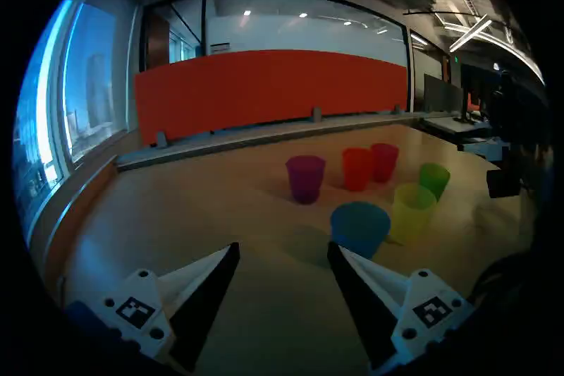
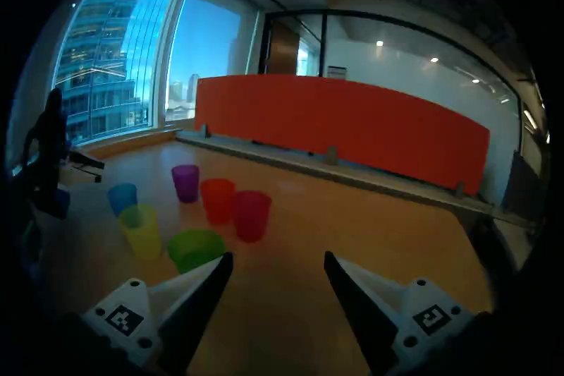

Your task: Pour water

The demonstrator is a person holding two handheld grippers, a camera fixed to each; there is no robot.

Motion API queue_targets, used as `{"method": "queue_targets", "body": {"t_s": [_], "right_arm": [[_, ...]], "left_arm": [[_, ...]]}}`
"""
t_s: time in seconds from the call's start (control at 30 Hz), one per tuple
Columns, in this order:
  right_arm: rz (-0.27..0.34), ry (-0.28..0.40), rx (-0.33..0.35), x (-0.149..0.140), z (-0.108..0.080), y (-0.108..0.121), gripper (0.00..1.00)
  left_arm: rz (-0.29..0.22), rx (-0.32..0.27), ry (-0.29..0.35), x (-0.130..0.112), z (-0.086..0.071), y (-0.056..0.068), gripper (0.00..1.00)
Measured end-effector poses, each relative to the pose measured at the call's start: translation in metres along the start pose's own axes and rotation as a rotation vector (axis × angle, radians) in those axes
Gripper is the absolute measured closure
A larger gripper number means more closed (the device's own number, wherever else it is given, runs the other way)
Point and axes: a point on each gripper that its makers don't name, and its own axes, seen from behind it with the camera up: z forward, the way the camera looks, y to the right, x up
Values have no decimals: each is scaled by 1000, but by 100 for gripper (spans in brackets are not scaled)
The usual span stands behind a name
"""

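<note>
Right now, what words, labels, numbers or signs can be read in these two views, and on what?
No text is readable.
Left gripper: square black-and-white marker, a pattern, no letters.
Right gripper: the same kind of pattern.
White sign on the glass wall: too small to read.
Cups: no print visible.
</note>
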Motion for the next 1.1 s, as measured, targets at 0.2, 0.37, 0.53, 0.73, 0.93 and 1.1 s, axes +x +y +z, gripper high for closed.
{"method": "queue_targets", "body": {"t_s": [0.2,0.37,0.53,0.73,0.93,1.1], "right_arm": [[23,89,-95,25,-6,16,0],[35,152,-149,42,-10,22,0],[51,210,-200,54,-14,28,0],[99,273,-271,63,-20,39,0],[137,315,-331,65,-23,47,0],[174,351,-390,69,-27,54,0]], "left_arm": [[-46,66,100,26,-8,-16,7],[-42,139,173,43,-15,-30,7],[-19,192,237,60,-24,-36,7],[-38,206,295,76,-29,-35,7],[-64,208,336,85,-31,-33,7],[-67,204,365,92,-30,-28,7]]}}
